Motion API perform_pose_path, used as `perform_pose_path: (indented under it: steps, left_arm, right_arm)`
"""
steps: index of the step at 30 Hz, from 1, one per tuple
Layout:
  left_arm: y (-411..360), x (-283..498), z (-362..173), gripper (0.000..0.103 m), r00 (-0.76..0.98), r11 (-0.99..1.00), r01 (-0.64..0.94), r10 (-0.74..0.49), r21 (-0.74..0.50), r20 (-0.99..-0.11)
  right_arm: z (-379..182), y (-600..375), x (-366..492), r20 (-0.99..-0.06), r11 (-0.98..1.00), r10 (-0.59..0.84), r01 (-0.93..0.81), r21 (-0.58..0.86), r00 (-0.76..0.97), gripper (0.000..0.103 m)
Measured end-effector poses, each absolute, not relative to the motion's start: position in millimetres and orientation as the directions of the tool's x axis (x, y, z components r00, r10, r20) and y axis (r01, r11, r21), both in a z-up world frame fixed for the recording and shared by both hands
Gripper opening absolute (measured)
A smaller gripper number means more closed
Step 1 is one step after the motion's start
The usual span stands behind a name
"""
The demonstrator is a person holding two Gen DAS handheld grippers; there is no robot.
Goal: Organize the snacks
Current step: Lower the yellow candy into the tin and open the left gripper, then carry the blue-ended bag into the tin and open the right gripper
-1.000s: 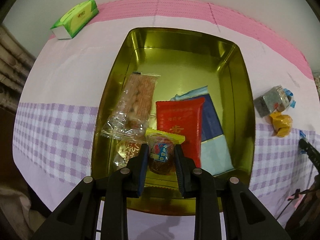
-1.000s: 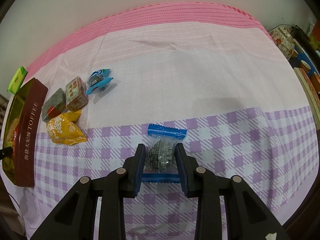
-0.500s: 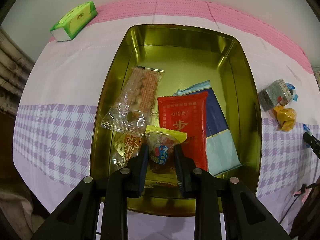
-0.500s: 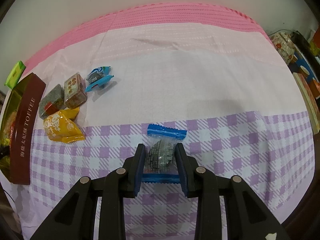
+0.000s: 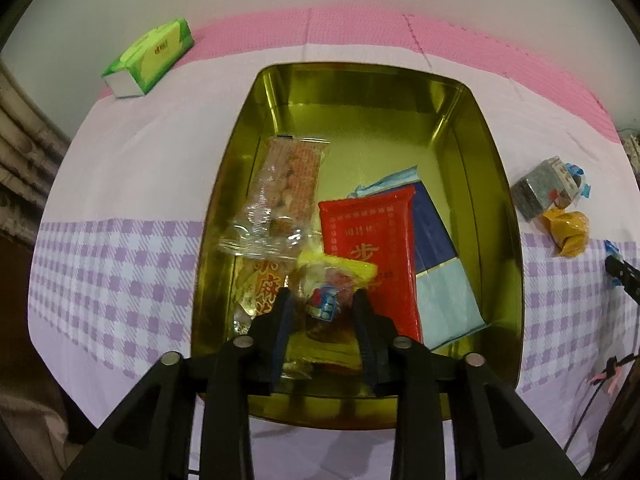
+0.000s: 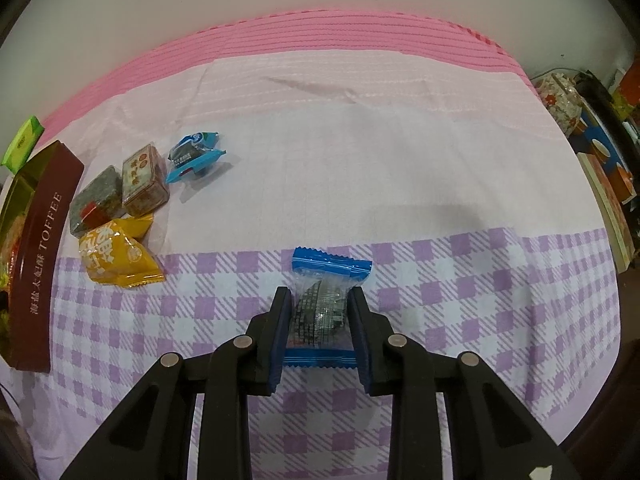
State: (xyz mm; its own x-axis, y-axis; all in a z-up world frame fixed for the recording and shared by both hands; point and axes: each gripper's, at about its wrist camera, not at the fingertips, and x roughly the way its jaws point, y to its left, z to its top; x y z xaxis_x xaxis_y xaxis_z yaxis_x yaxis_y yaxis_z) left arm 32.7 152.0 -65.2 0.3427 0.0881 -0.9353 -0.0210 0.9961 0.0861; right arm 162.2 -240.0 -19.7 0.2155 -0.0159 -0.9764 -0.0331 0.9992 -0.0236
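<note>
Since the earlier frame the left gripper (image 5: 322, 312) has just been opening; its jaws stand slightly spread around the yellow candy (image 5: 334, 300) over the tin (image 5: 496, 184) (already holding packets). Right gripper (image 6: 319, 312) pinches the blue candy (image 6: 322, 304) on the cloth (image 6: 360, 140).

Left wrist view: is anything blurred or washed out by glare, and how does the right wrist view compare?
Left wrist view: the yellow-topped snack between the jaws is motion-smeared; the gold tin mirrors its own walls, without blown-out glare. Right wrist view: the blue-edged candy is sharp; fisheye bends the tablecloth edges; soft shadows.
</note>
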Motion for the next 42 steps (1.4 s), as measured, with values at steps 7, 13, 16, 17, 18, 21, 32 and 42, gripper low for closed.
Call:
perform_pose_path:
  steps: [7, 13, 16, 17, 18, 21, 32, 42]
  left_arm:
    - [152.4, 27.0, -51.2, 0.058, 0.409, 0.997, 0.0, 0.07, 0.077, -0.91]
    - [149.3, 19.8, -35.0, 0.062, 0.49, 0.995, 0.027, 0.069, 0.094, -0.869]
    - [151.5, 18.2, -31.0, 0.062, 0.51, 0.996, 0.022, 0.068, 0.092, -0.858]
    - [153.0, 18.1, -29.4, 0.062, 0.516, 0.995, 0.019, 0.071, 0.094, -0.854]
    - [154.8, 17.1, -27.5, 0.062, 0.522, 0.996, 0.013, 0.072, 0.092, -0.85]
    - [165.4, 17.6, -21.7, 0.063, 0.536, 0.998, -0.009, 0.062, 0.068, -0.842]
    - [214.9, 22.9, -9.3, 0.068, 0.551, 0.986, -0.167, 0.107, 0.016, -0.827]
    - [250.8, 21.8, -11.6, 0.068, 0.52, 0.959, -0.28, 0.181, 0.034, -0.835]
  right_arm:
    - [-19.2, -234.0, 165.1, -0.977, 0.999, -0.038, -0.018, -0.043, 0.21, 0.026]
    - [-10.5, -223.5, 166.8, -0.974, 0.998, -0.041, -0.029, -0.048, 0.221, 0.026]
    - [1.8, -212.5, 168.1, -0.97, 0.998, -0.026, -0.052, -0.04, 0.243, 0.026]
    - [6.5, -207.7, 168.8, -0.968, 0.997, -0.021, -0.063, -0.038, 0.252, 0.026]
    - [11.7, -202.4, 169.7, -0.965, 0.996, -0.014, -0.077, -0.035, 0.261, 0.026]
    - [28.9, -178.2, 171.7, -0.957, 0.99, 0.03, -0.138, -0.011, 0.289, 0.026]
    - [52.7, -69.7, 161.8, -0.94, 0.917, 0.224, -0.381, 0.115, 0.257, 0.026]
    - [42.3, -3.2, 150.2, -0.938, 0.861, 0.286, -0.483, 0.162, 0.196, 0.026]
